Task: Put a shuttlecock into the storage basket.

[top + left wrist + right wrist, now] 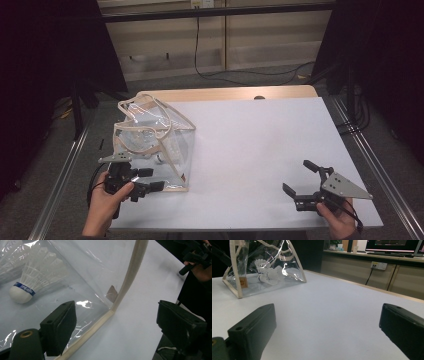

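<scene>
- My left tongs (156, 179) stand released at the clear bag's (150, 135) near corner on the surface (260, 145).
- Shuttlecock (32, 280) inside; glare blurs the others.
- Right tongs (300, 177) released, well apart.

The counter (260, 145) lies bare and white across its middle and right, giving a wide passage between the two hands. The one obstacle is the clear bag (152, 142) at the left, its cream-edged corner between the spread jaws of the left gripper (152, 180). The right gripper (300, 177) has bare counter ahead.
</scene>
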The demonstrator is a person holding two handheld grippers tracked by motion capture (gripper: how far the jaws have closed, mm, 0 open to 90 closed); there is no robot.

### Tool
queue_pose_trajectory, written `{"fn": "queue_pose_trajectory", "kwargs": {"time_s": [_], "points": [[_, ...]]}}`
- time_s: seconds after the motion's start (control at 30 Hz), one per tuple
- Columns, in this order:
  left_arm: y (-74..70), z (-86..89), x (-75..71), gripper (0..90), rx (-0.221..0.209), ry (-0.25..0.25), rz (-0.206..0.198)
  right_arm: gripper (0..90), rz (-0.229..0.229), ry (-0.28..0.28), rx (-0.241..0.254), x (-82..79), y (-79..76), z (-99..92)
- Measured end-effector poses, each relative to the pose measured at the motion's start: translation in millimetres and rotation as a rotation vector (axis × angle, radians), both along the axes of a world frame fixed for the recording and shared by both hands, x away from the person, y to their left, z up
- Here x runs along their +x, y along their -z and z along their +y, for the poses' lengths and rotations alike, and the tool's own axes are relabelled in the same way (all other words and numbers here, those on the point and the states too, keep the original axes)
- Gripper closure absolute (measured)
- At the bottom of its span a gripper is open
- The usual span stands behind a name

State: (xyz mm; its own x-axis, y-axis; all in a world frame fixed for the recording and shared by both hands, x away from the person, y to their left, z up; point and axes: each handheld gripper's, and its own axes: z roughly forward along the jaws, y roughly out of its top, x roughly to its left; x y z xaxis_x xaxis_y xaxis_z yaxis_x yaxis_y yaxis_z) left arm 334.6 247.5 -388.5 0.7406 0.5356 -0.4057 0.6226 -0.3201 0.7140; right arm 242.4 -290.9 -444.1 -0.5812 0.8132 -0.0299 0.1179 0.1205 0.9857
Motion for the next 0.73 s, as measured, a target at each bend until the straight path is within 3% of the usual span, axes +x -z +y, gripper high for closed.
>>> {"fn": "queue_pose_trajectory", "kwargs": {"time_s": [0.13, 0.2, 0.73], "points": [[1.9, -0.8, 0.4, 16.3, -0.001, -0.004, 0.001, 0.7, 0.000, 0.000, -0.001, 0.0, 0.1, 0.0], [2.4, -1.3, 0.4, 16.2, 0.019, -0.001, -0.004, 0.7, 0.000, 0.000, -0.002, 0.0, 0.1, -0.1], [13.6, -4.2, -0.6, 15.8, 0.013, -0.002, 0.002, 0.6, 0.002, 0.000, 0.000, -0.1, 0.5, -0.9]]}}
